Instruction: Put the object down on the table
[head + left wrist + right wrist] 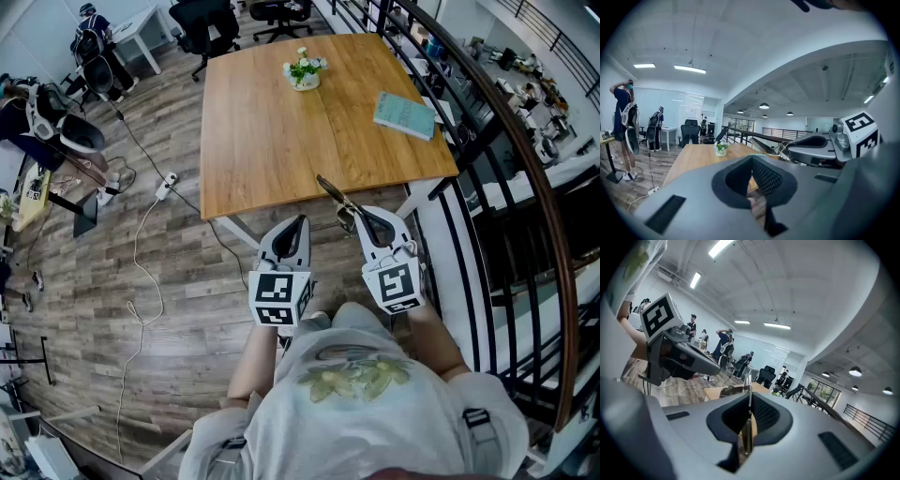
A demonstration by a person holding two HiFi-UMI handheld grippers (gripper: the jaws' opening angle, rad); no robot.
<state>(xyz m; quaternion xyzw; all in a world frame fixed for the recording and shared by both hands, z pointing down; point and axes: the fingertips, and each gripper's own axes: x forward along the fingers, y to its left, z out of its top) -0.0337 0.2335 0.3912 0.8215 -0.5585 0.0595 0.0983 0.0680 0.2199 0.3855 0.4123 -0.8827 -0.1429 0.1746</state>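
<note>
The right tool [749, 401] is clamped shut on a slim flat metal utensil [330, 190], which points toward the near edge of the wooden tabletop [272, 131]. The left tool [300, 225] is closed and empty. This looks like the carrying step; next, reach forward, lower and release.

A slim, flat metal utensil [332, 193] is held clamped edge-on in the right gripper [367, 219]. Its dark tip is pointed toward 11 o'clock and is seen over the near edge of the light wooden table [272, 122], at the table's 5 o'clock.
</note>
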